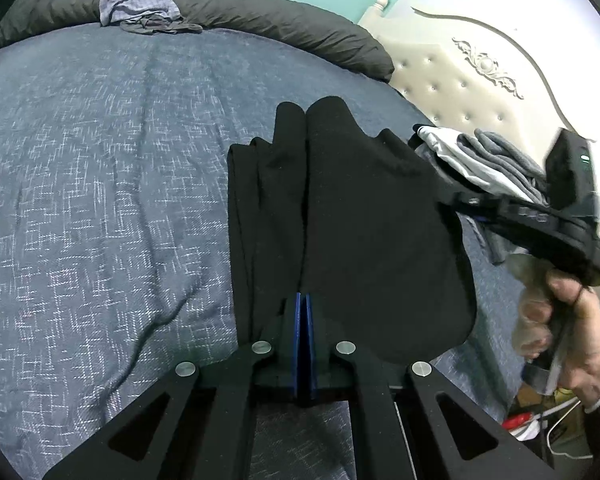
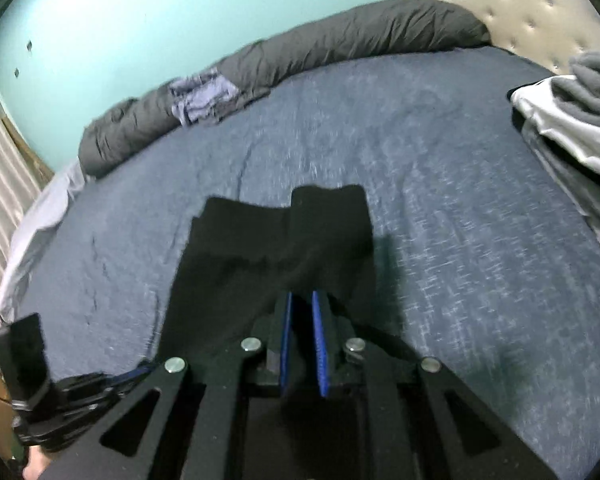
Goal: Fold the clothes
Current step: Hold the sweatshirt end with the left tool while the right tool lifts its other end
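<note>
A black garment point(image 1: 360, 220) hangs folded lengthwise over the blue bed cover point(image 1: 100, 180). My left gripper point(image 1: 303, 300) is shut on its near edge, with the blue pads pressed together. In the right wrist view my right gripper point(image 2: 302, 300) pinches the same black garment point(image 2: 260, 248), its pads held slightly apart by the cloth. In the left wrist view the right tool's black body point(image 1: 540, 216) reaches the garment's right edge, held by a hand point(image 1: 568, 320). The left tool's body point(image 2: 40, 400) appears low on the left of the right wrist view.
A stack of folded grey and white clothes point(image 1: 484, 160) point(image 2: 572, 120) lies by the cream tufted headboard point(image 1: 460, 72). A crumpled blue-grey garment point(image 1: 140, 4) point(image 2: 204, 96) rests on the rolled dark duvet point(image 1: 280, 16) along the teal wall. Cables and oddments point(image 1: 532, 420) lie on the floor.
</note>
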